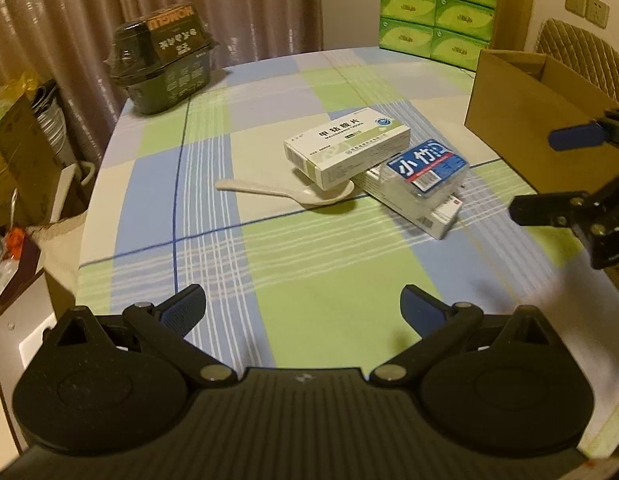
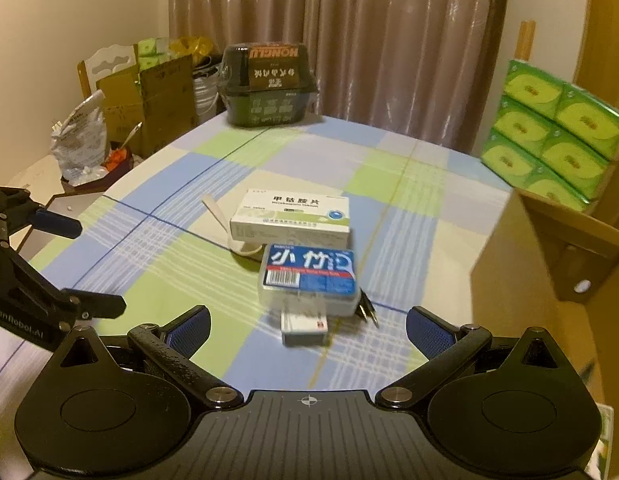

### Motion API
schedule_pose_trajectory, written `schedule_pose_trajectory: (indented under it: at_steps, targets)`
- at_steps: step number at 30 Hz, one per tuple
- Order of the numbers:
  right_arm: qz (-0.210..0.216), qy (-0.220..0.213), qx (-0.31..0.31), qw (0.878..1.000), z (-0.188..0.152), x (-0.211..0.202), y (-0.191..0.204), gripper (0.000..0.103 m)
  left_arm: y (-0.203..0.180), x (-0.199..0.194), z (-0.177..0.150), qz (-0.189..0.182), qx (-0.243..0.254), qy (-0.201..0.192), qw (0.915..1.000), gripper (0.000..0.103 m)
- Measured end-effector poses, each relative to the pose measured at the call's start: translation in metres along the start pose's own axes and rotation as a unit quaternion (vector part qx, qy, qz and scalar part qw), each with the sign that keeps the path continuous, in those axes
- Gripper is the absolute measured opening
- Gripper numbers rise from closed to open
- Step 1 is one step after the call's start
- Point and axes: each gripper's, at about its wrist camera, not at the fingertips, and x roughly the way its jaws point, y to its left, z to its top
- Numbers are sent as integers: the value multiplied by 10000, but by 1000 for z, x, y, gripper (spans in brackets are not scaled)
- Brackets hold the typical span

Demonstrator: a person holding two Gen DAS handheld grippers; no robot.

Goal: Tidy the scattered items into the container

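Nearby: green tissue packs (image 1: 437, 8) behind cardboard box (image 1: 517, 120) | dark tub (image 2: 265, 84) far

My left gripper (image 1: 303, 304) and right gripper (image 2: 308, 326) match: black ribbed bodies, silver pivot screws, blue finger pads (image 2: 189, 330), white "GenRobot.AI" lettering.

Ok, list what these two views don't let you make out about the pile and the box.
- Cardboard box interior: walls block it in the left wrist view; cut off by the edge in the right wrist view.
- Bottom carton: mostly covered by the blue-labelled plastic case; its print is blurred.
- Spoon bowl: partly under the white medicine box.
- Dark item beside the case: too small to identify.
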Motion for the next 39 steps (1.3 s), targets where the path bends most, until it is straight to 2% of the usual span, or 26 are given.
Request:
schedule_pose_trajectory:
  at_steps: [9,18,26,27,28,33,37,39]
  targets:
    - [-24,216,120,9997,13,60,-6,101,20,48,16,-383,547,-28,9978,102]
    - [-30,305,243,9992,17,96,-18,101,15,81,18,-637,1056,-41,9924,102]
    - [-31,313,348,9989,16,104,-23,101,8,100,29,-814,1418,-251,9862,102]
    - [-39,308,361,9989,15,104,-23,98,7,103,31,-843,1464,-285,9852,102]
    - [-24,303,361,9989,15,103,-23,83,7,105,32,-857,1521,-335,9841,102]
    - [-53,289,299,9991,11,98,-24,83,2,122,43,-908,1874,-473,9769,101]
    - [-65,296,402,9987,7,94,-31,83,2,136,53,-1087,2073,-518,9708,98]
    - [-83,280,428,9987,7,91,-34,83,4,146,58,-1196,2070,-425,9701,92]
